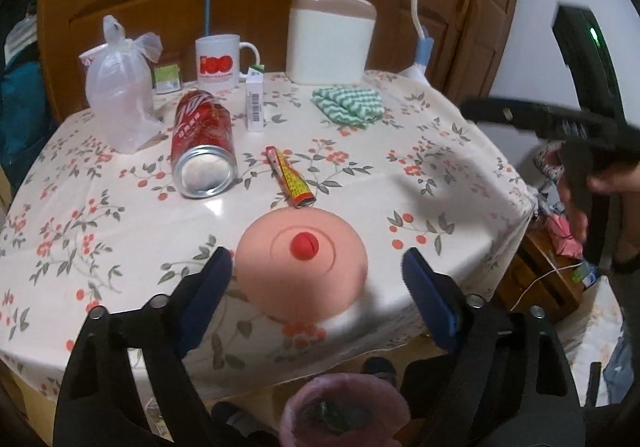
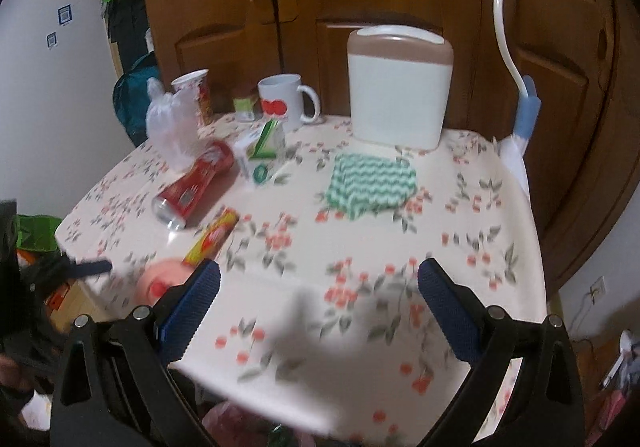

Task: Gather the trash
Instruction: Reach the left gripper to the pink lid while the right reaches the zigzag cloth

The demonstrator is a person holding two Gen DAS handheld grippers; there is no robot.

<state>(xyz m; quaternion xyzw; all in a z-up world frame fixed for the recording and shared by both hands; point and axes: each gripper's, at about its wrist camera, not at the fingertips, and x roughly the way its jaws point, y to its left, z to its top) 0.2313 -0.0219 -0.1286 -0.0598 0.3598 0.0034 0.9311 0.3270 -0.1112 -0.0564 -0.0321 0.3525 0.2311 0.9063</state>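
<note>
My left gripper [image 1: 318, 271] is open, its blue pads on either side of a pink round object with a red centre [image 1: 302, 267] near the table's front edge, not touching it. Behind lie a yellow-red wrapper [image 1: 291, 177], a red can [image 1: 202, 143] on its side, a small white carton [image 1: 255, 101] and a clear plastic bag [image 1: 118, 95]. My right gripper [image 2: 318, 303] is open and empty above the tablecloth; it also shows blurred in the left wrist view [image 1: 560, 127]. The right wrist view shows the can [image 2: 192, 185], wrapper [image 2: 212, 239] and carton [image 2: 262, 155].
A white mug [image 1: 218, 63], a white bin with a brown lid [image 1: 330, 37] and a folded green-white cloth [image 1: 348, 105] stand at the back of the floral-clothed table [image 1: 440, 175]. Wooden cupboard doors rise behind. A pink-lined bag [image 1: 344, 407] opens below the table's front edge.
</note>
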